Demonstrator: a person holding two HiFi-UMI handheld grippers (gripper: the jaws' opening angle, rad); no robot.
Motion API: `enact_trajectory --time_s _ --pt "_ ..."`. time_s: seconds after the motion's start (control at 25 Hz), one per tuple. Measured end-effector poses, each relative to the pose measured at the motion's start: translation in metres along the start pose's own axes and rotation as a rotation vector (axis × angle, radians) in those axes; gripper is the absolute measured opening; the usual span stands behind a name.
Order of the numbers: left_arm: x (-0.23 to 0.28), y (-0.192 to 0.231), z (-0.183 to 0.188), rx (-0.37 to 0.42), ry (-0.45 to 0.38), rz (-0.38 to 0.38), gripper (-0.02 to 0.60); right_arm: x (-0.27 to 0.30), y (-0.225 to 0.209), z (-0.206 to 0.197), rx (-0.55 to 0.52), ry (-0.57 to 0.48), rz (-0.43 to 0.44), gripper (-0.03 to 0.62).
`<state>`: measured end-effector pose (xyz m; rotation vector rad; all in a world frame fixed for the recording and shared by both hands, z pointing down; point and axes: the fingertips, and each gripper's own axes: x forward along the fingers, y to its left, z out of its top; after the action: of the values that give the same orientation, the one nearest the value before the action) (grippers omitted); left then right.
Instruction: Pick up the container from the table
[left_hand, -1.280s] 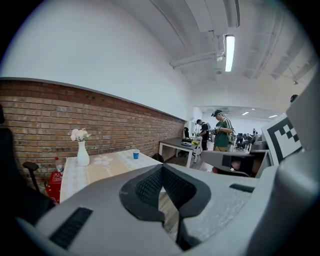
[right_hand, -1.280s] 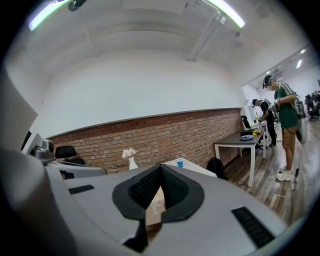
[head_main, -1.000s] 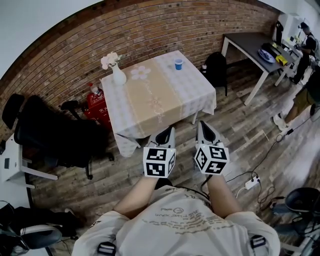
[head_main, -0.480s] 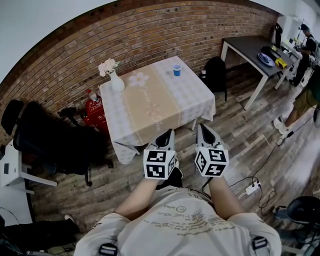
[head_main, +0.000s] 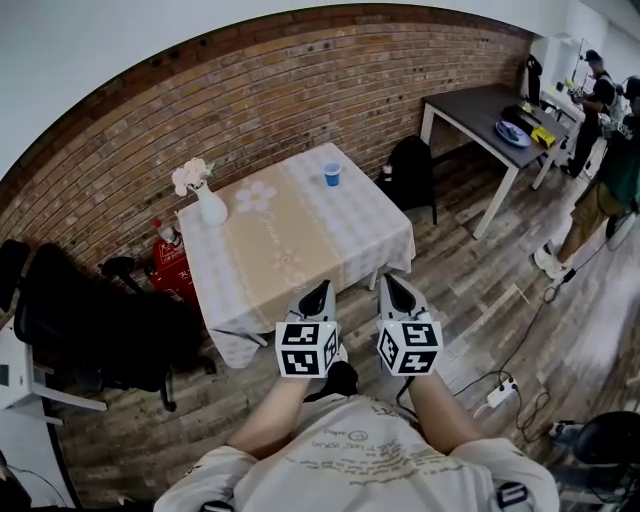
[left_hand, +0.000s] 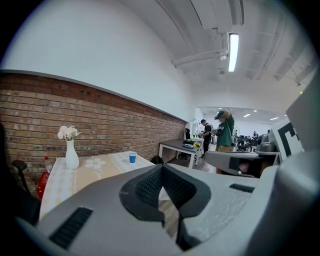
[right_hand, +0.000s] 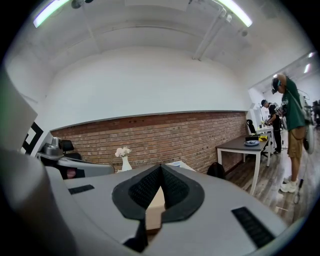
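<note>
The container is a small blue cup (head_main: 332, 175) that stands near the far right corner of a cloth-covered table (head_main: 300, 250). The left gripper view also shows the blue cup (left_hand: 132, 157), far ahead. My left gripper (head_main: 319, 290) and right gripper (head_main: 387, 282) are held side by side over the wooden floor, just short of the table's near edge. Both point toward the table. Each has its jaws shut with nothing held, as the left gripper (left_hand: 162, 167) and right gripper (right_hand: 161, 167) views show.
A white vase with flowers (head_main: 205, 200) stands on the table's far left corner. A black backpack (head_main: 410, 170) and a dark table (head_main: 480, 105) are to the right, with people (head_main: 600, 190) beyond. A black chair (head_main: 90, 320), a red object (head_main: 165, 255) and floor cables (head_main: 500, 395) are nearby.
In the head view the table and cup have shifted left while I moved across the floor. Both grippers stayed shut and side by side, now slightly further left in the frame.
</note>
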<state>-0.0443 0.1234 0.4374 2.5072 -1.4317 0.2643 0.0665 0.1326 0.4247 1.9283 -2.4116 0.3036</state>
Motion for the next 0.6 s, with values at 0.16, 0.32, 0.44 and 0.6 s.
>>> enact_trajectory --time_s 0.16,0.32,0.44,0.6 --pt "0.023 0.008 0.008 -0.009 0.000 -0.006 0.003 0.020 -0.004 0.001 -0.005 0.010 0.007 0.002" --pt "0.046 0.015 0.010 -0.014 0.008 -0.016 0.003 0.042 -0.011 0.001 -0.003 0.020 0.007 0.002" --pt "0.066 0.025 0.012 -0.022 0.022 -0.020 0.003 0.063 -0.017 0.002 -0.002 0.032 0.003 0.002" --pt "0.090 0.046 0.018 -0.031 0.032 -0.019 0.003 0.093 -0.021 0.007 -0.002 0.038 0.003 0.002"
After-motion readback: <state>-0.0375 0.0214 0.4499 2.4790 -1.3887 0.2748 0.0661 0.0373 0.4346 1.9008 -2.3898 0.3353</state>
